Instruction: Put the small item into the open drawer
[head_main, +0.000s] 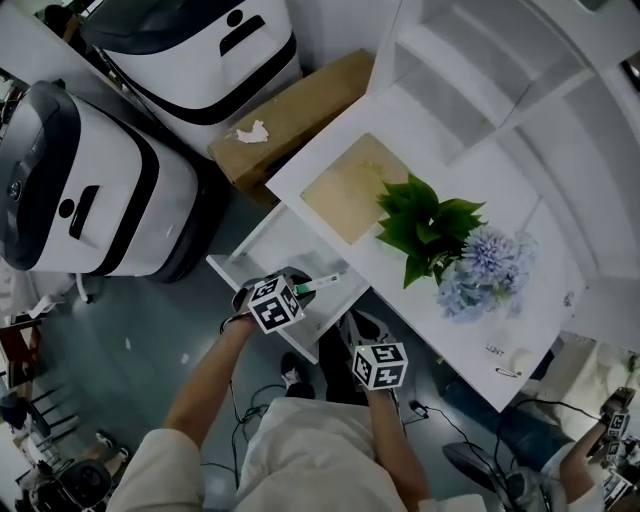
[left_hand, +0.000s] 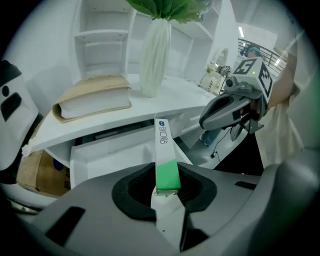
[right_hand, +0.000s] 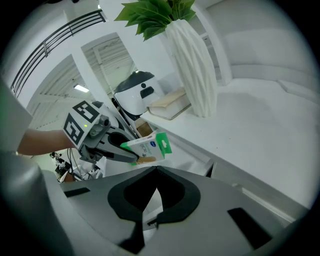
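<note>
A small green-and-white box (head_main: 322, 284) is pinched at its green end by my left gripper (head_main: 305, 292), which is shut on it. The box hangs over the open white drawer (head_main: 262, 250) that sticks out from under the white desk (head_main: 520, 330). In the left gripper view the box (left_hand: 165, 155) points away from the gripper (left_hand: 167, 192) toward the drawer (left_hand: 110, 150). My right gripper (head_main: 352, 322) hovers just right of the drawer with nothing in it; its jaw tips meet in its own view (right_hand: 156, 170), where the box (right_hand: 147, 146) also shows.
On the desk stand a ribbed white vase (left_hand: 155, 55) with green leaves and blue flowers (head_main: 485, 255) and a thick book (head_main: 350, 185). White shelves (head_main: 480, 70) rise behind. A cardboard box (head_main: 295, 110) and two white machines (head_main: 90, 190) sit left of the desk.
</note>
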